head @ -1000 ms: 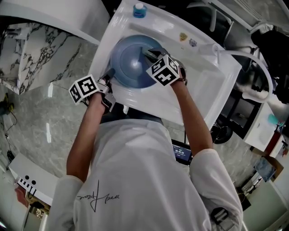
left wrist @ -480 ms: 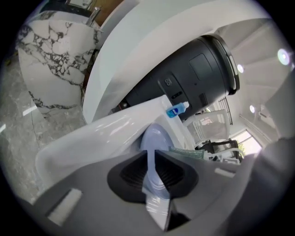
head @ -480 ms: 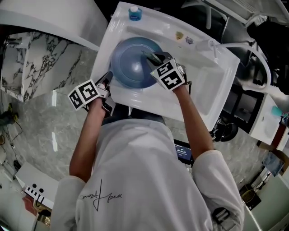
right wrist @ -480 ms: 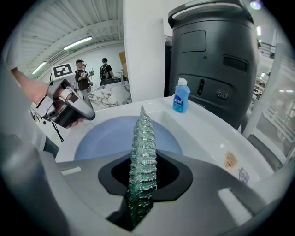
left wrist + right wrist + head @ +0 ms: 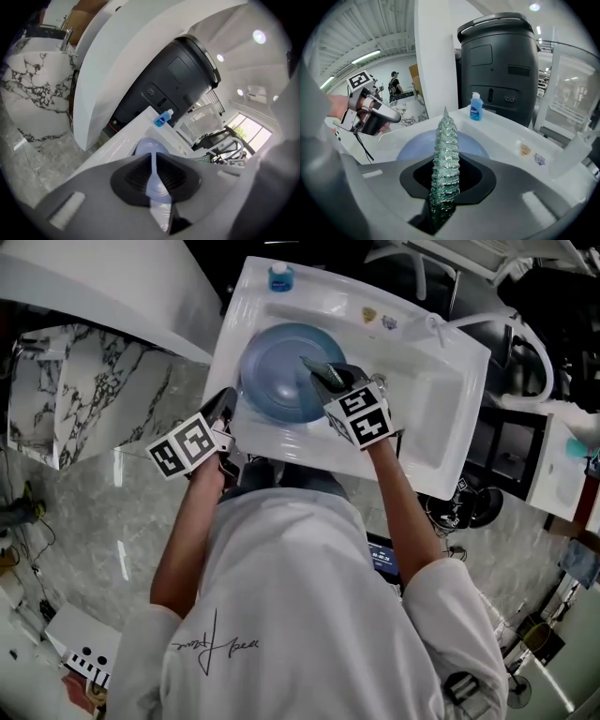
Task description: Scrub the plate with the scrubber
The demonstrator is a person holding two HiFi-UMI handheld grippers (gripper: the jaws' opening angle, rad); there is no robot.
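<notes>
A blue plate (image 5: 281,371) lies tilted in the white sink (image 5: 412,399). My left gripper (image 5: 229,401) is shut on the plate's left rim; in the left gripper view the pale blue plate's edge (image 5: 153,165) runs between the jaws of the left gripper (image 5: 153,180). My right gripper (image 5: 330,379) is shut on a green scrubber (image 5: 317,367), which rests on the plate's right half. In the right gripper view the glittery scrubber (image 5: 444,154) stands upright in the right gripper (image 5: 443,190), with the plate (image 5: 412,146) behind it and the left gripper (image 5: 370,115) at the far left.
A blue soap bottle (image 5: 279,277) stands on the sink's back rim, also visible as the bottle (image 5: 476,107). A large dark bin (image 5: 501,61) stands behind the sink. Marble floor (image 5: 103,521) lies to the left, and white racks and equipment (image 5: 544,427) crowd the right.
The right gripper has drawn the scrubber a little toward the plate's near right side. The left gripper keeps its hold on the rim. The head camera has shifted slightly.
</notes>
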